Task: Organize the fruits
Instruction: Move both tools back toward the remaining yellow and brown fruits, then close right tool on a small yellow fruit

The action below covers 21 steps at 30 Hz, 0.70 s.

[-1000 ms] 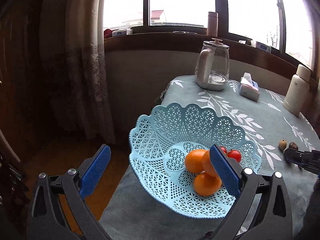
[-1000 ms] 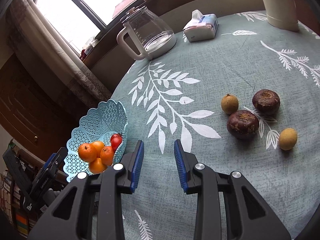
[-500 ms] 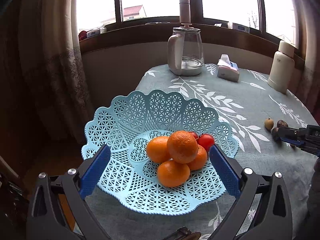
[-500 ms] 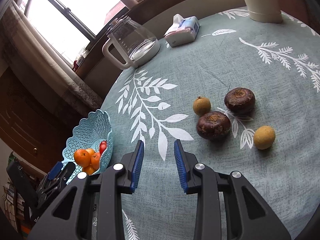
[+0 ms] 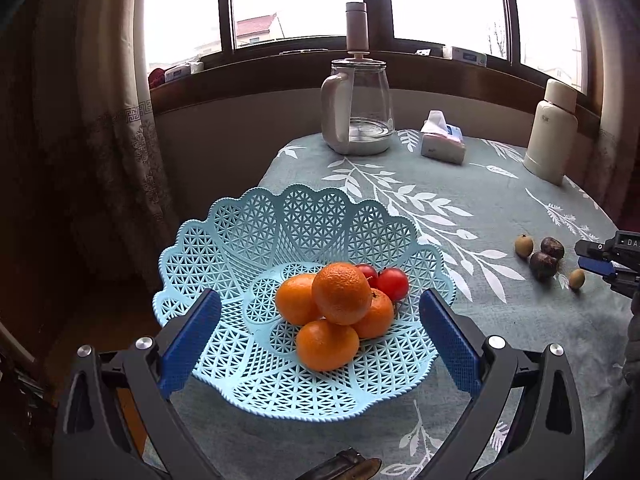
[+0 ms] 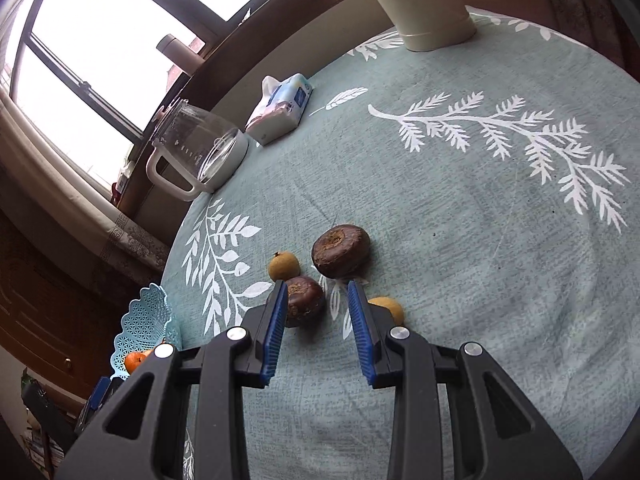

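A light blue lattice basket [image 5: 240, 248] holds several oranges [image 5: 341, 298] and two red tomatoes [image 5: 393, 283]. My left gripper [image 5: 320, 320] stands open just in front of the basket, its blue pads on either side of it. On the cloth lie two dark brown fruits [image 6: 341, 256] [image 6: 304, 300] and two small tan fruits [image 6: 283, 266] [image 6: 387, 307]. My right gripper [image 6: 317, 292] is open, low over them, with the nearer brown fruit just inside its left pad. The far tan fruit sits behind its right finger. The basket [image 6: 146, 326] shows at lower left in the right wrist view.
A glass kettle [image 5: 358, 108], a tissue pack [image 5: 442, 144] and a cream bottle [image 5: 551, 132] stand at the back of the leaf-print tablecloth [image 5: 460, 208]. Window sill and curtain lie behind. The table edge drops off left of the basket.
My right gripper has moved forward and down to the loose fruits and has opened wider. My left gripper has swung to face the basket squarely.
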{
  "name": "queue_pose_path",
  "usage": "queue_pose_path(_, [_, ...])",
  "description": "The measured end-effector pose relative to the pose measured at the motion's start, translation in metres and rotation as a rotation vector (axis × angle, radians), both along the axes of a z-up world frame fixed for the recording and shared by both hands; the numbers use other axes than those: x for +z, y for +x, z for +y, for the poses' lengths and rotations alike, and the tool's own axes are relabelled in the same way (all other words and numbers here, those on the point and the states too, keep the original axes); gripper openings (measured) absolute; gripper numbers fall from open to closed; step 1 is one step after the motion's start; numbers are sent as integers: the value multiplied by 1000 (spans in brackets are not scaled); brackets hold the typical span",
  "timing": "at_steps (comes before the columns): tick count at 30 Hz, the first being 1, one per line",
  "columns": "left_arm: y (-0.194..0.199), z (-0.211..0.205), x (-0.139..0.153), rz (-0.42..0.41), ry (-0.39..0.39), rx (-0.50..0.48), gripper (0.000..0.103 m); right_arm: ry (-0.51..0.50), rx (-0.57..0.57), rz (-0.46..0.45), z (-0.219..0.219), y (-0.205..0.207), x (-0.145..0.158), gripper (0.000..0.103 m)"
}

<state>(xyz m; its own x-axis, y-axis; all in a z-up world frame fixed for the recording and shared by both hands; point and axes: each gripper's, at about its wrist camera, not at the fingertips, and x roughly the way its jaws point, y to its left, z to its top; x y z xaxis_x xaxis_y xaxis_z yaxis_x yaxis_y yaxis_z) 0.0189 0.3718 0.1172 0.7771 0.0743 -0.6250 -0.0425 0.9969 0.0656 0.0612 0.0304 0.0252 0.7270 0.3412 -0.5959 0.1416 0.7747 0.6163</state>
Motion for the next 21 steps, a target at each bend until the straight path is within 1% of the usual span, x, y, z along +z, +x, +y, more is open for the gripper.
queue_pose_path(4, [-1,-4,2,-4,-1,-13,101,-5,-22,11,-11,0,-3,32])
queue_pose_path(7, [-3,-6,3,-7,-2,-18,101,-29,-31,34,-12,2,-7,32])
queue_pose_path(11, [-5,-7,5,-11,-3,-24,101,-104,-29,50,-7,4,-10,32])
queue_pose_path(21, [-6,-11,5,-11,-4,-34,101,-347,21,66,20,7,-11,32])
